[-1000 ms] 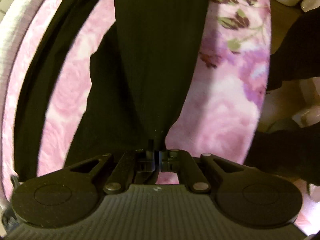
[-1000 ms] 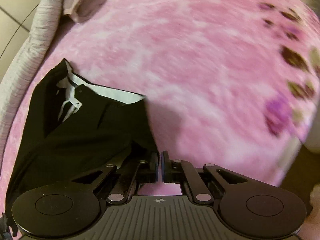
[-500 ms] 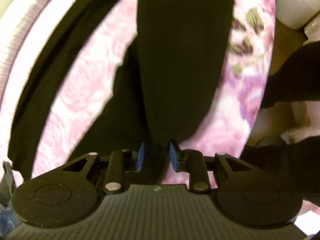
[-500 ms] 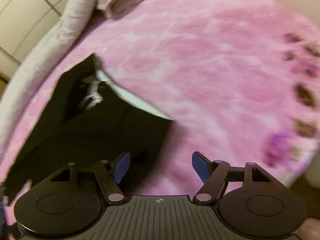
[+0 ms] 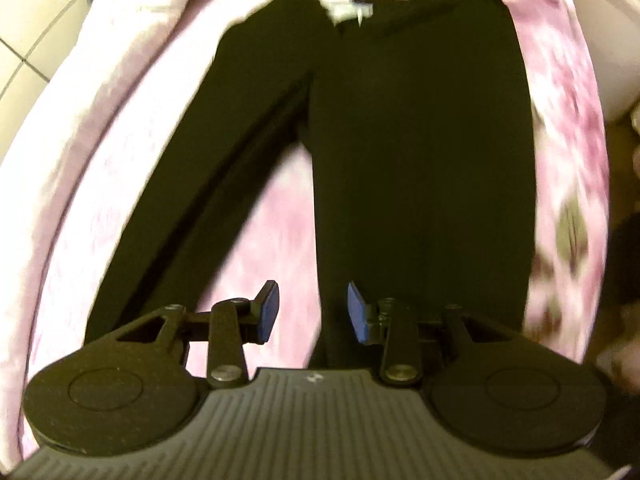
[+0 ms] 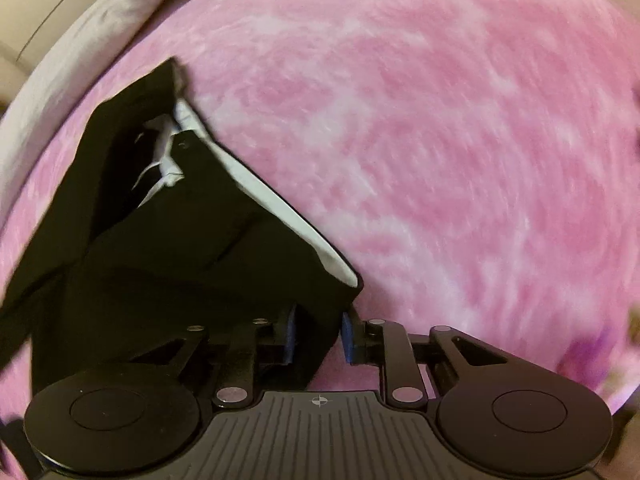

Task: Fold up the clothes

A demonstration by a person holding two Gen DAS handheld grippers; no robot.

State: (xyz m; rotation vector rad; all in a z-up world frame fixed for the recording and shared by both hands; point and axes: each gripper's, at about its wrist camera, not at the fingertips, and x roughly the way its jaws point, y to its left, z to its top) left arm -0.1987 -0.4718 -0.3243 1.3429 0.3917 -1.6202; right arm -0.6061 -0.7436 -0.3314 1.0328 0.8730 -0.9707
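Note:
Black trousers [image 5: 420, 152] lie spread on the pink blanket [image 5: 256, 248], legs running toward the left wrist camera and the white-lined waistband [image 5: 352, 8] at the far end. My left gripper [image 5: 312, 314] hovers over the inner edge of the right-hand leg. Its jaws are opening, and the blue pads [image 5: 269, 312] grip nothing. In the right wrist view the waistband end of the trousers [image 6: 168, 232] shows its white lining [image 6: 276, 204]. My right gripper [image 6: 319, 334] is closing around the waistband's near corner, and that black cloth sits between the jaws.
A pale quilted bed edge [image 5: 80, 128] curves along the left, with tiled wall beyond it. Open pink blanket [image 6: 440, 160] fills the right wrist view to the right of the trousers. The floral blanket border [image 5: 568, 160] and a white object [image 5: 612, 52] sit at the right.
My left gripper let go of the trouser leg and drew back, so both legs and the waistband now show. My right gripper opened wide, shifted over the waistband corner, and is now narrowing.

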